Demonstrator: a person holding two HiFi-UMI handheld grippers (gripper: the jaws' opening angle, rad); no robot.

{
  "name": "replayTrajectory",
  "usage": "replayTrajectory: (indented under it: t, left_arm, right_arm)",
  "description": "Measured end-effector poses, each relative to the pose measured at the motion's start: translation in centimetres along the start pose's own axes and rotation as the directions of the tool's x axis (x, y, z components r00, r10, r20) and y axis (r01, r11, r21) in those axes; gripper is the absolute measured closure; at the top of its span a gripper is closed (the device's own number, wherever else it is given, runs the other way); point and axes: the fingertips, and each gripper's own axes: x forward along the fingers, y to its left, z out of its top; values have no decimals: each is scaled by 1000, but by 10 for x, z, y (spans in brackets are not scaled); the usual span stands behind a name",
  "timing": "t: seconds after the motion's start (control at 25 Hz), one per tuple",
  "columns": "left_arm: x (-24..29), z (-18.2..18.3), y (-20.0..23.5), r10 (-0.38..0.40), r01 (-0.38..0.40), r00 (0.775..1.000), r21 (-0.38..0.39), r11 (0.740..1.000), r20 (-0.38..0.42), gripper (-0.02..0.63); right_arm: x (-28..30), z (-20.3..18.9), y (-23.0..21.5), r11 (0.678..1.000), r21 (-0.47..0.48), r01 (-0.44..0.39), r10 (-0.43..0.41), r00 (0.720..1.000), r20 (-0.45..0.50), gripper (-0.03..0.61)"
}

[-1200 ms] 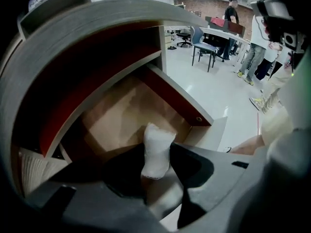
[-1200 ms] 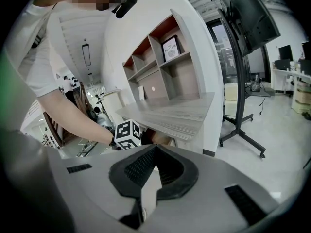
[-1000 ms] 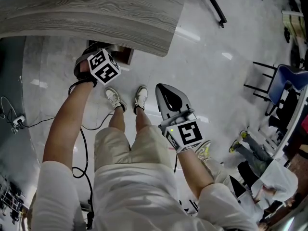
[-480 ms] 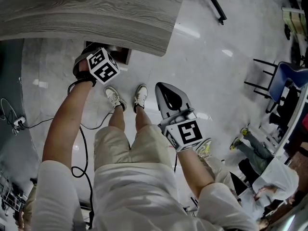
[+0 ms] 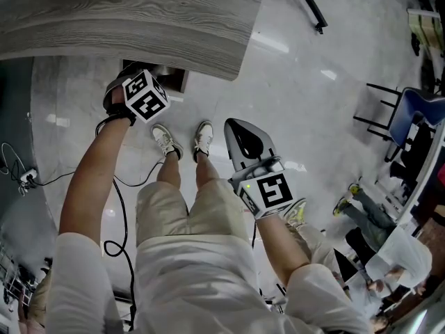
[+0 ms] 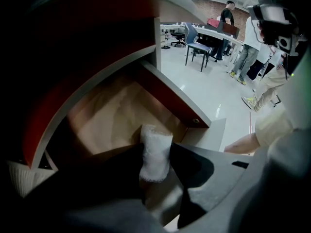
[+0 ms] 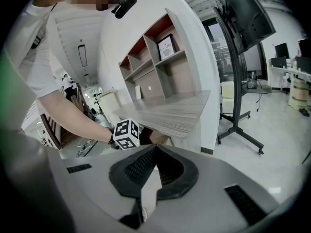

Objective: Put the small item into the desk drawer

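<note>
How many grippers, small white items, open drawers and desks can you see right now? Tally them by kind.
Grippers: 2 (left gripper, right gripper)
Small white item: 1, between the left gripper's jaws
Open drawer: 1
Desk: 1
Total: 5

Small item [image 6: 155, 152] held at the open desk drawer [image 6: 104, 115]
The white, gauzy roll stood upright, pinched between the left gripper's [image 6: 155, 155] jaws. The drawer, pale wood floor and reddish walls, lay open behind it from 9 to 12 o'clock.
</note>
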Motion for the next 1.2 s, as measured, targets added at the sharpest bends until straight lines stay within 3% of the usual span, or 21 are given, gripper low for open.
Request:
replayTrajectory:
  t: [0.36,1.2]
  left_arm:
    - [-3,2,-7,-44,44,999,-4,999,-4,434]
    - [-42,6,-18,-6,11,993,-38,999,119,379]
  right_arm:
    - [-1,-4,7,1000,0,1,-1,1000,3,580]
    - [-10,-7,41,1000,-26,-7,7,1000,17,581]
